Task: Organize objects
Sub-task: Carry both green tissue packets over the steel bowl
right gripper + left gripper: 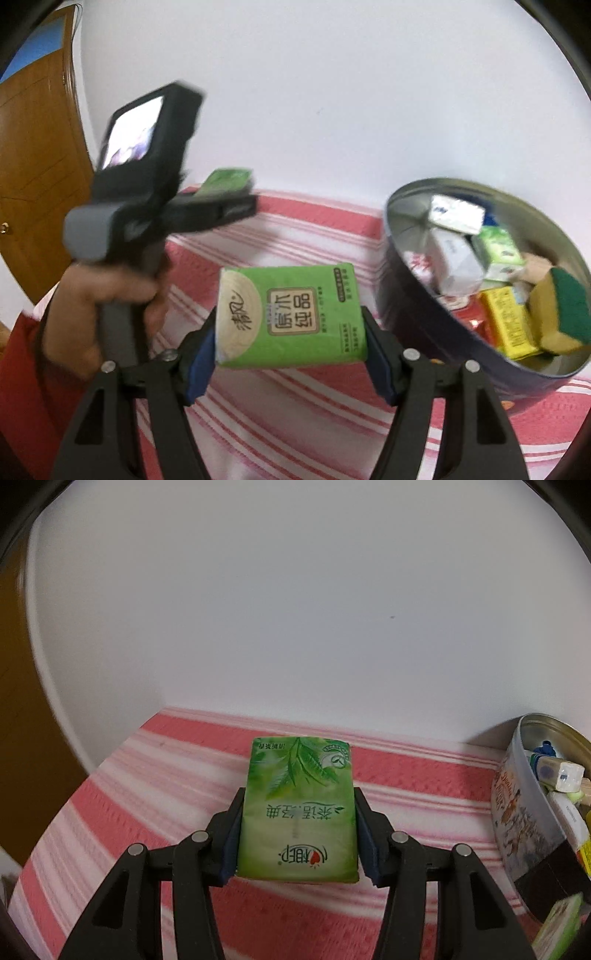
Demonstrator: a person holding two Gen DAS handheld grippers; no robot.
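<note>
My left gripper (297,812) is shut on a green tissue pack with a leaf print (299,808), held above the red and white striped cloth (155,775). The pack also shows in the right wrist view (225,181), clamped in the left gripper (236,206). My right gripper (290,332) is shut on a second green tissue pack with a beige label (291,314), held above the cloth just left of the round metal tin (406,288). The tin also shows at the right edge of the left wrist view (524,812).
The tin holds several small items: white tissue packs (452,262), a yellow pack (511,321) and a yellow and green sponge (565,310). A white wall stands behind the table. A wooden door (33,155) is at the far left.
</note>
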